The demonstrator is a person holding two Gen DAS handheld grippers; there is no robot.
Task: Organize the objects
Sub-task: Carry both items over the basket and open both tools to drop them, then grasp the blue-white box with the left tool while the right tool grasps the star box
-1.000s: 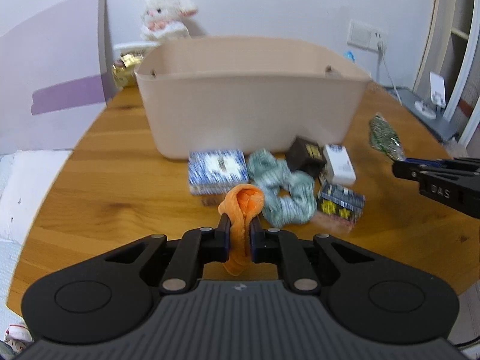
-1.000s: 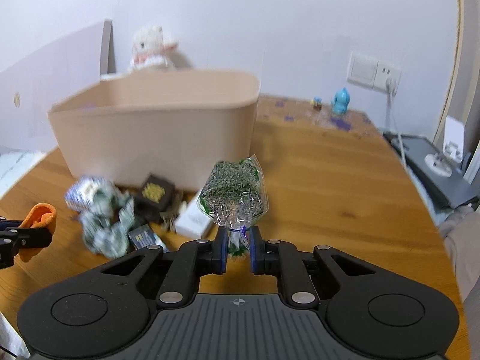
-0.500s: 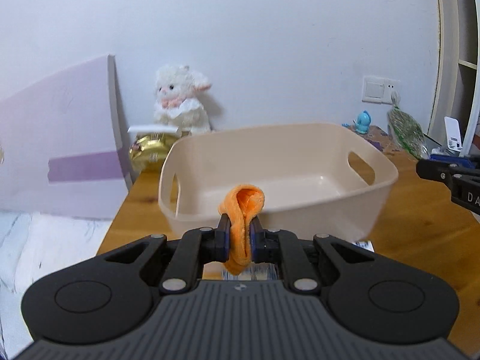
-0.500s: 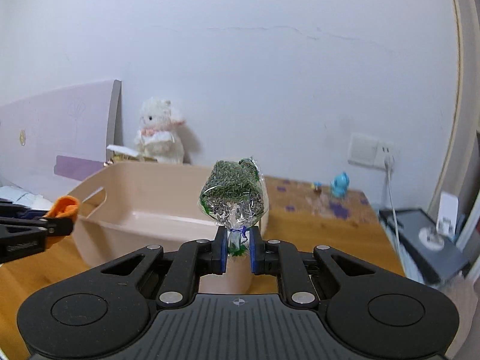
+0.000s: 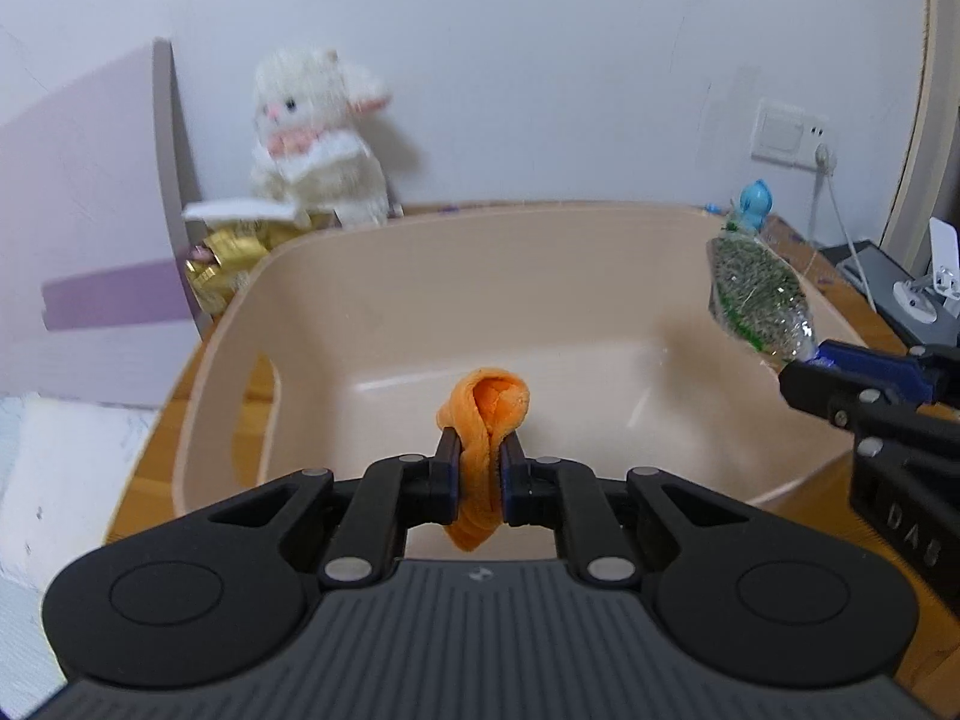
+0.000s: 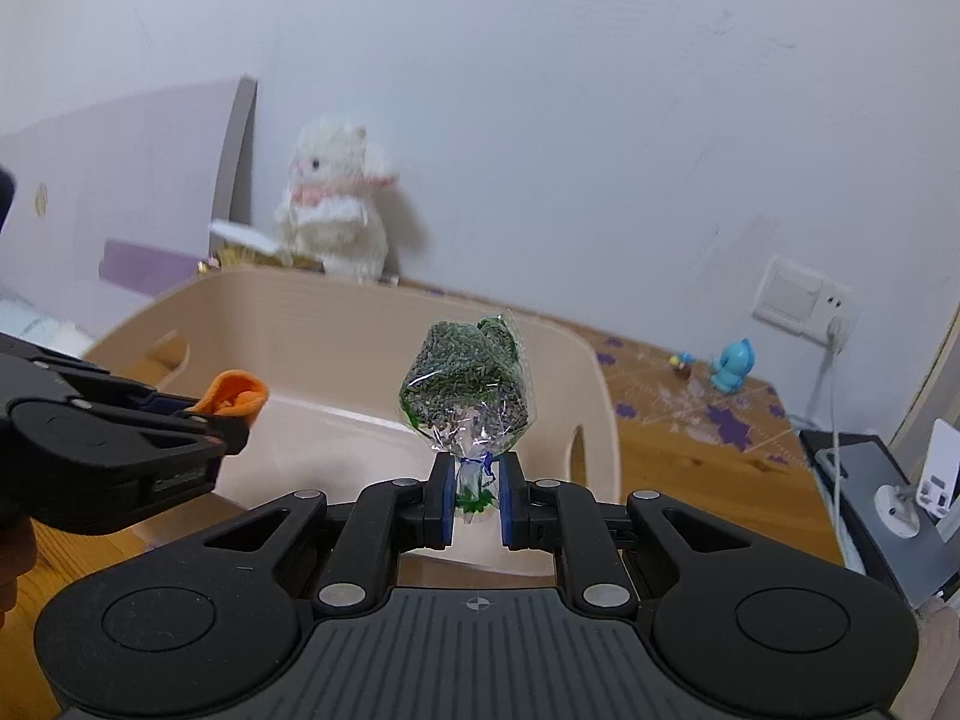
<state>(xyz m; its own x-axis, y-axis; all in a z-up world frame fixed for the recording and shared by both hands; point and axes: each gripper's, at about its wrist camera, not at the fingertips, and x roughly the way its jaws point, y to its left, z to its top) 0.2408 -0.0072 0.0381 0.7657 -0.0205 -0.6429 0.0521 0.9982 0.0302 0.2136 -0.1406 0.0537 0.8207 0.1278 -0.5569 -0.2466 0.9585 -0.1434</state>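
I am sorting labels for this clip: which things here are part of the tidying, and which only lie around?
Part of the job:
- orange cloth
- green packet
- beige tub

Lying about:
- plush toy
- gold bag
- blue figurine
- wall socket

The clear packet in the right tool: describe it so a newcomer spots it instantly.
Find the beige bin on the wooden table. Above its right end, the right tool pinches a tied cellophane packet of dark green bits. The left tool holds plain orange cloth instead.
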